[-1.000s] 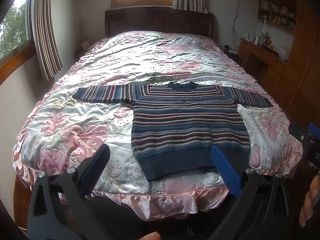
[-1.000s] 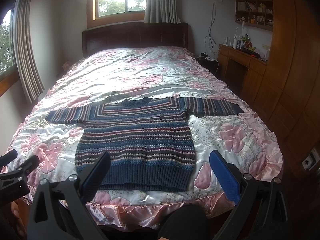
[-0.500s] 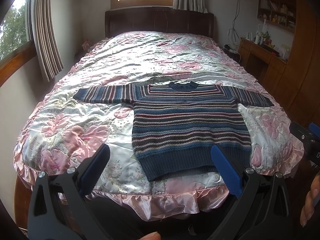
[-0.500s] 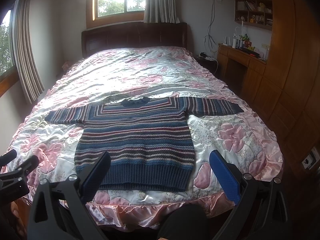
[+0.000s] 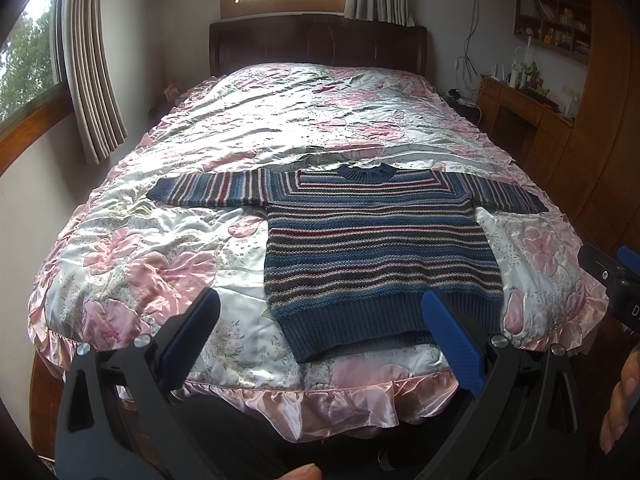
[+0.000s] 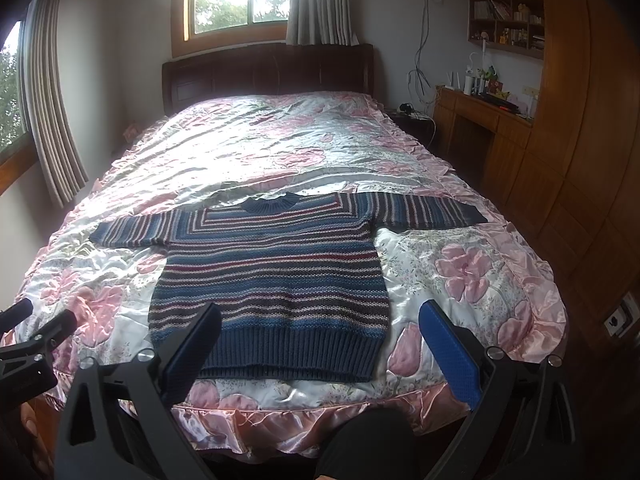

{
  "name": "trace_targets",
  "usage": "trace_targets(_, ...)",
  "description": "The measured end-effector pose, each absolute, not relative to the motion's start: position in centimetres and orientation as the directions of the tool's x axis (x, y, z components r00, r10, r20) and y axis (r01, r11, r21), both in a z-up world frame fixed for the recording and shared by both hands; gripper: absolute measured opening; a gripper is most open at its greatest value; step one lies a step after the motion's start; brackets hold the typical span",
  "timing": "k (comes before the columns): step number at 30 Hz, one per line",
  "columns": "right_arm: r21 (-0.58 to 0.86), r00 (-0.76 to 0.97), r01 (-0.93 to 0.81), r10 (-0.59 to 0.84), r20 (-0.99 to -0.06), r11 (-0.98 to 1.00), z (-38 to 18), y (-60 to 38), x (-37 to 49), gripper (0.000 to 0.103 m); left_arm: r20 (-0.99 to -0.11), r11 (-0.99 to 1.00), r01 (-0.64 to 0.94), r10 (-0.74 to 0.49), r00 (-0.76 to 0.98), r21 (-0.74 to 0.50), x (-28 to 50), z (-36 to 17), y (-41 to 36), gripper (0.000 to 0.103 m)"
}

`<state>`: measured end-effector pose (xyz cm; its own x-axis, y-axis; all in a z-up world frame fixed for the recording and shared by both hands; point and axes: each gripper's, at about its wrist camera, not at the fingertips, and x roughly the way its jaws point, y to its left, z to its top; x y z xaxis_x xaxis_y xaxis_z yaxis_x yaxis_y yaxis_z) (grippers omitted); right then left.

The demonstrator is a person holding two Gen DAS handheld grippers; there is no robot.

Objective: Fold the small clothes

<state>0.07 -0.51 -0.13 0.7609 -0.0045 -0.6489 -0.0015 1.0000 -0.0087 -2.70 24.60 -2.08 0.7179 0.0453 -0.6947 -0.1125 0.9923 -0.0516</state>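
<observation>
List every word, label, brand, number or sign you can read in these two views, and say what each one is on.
"D": a white letter cut off by the frame edge, on the right hand-held gripper as seen from the left wrist view; the rest is out of view.
Pink embroidered mark on the bedspread near its corner: too small to read.
Book spines and bottles on the wall shelf: too blurred to read.
Striped sweater: no text visible.

Sweater chunky knit wool-like cloth, matt, ribbed hem and collar. Bedspread glossy satin cloth, quilted, frilled edge (strong sheen near the window). Headboard dark polished wood. Desk and wall cabinets warm varnished wood. Left tool matt black plastic, blue textured pads, small metal screws; right tool same.
</observation>
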Motion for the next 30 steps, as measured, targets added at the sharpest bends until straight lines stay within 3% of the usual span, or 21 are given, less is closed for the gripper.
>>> trace_targets(30, -0.005, 0.760, -0.002, -0.002, -0.650, 1.000, -0.17, -0.59, 0.02, 0.099, -0.696, 0.993, -0.110, 0.047, 0.716, -0.046, -2.34, -2.27, 24.33, 0.100)
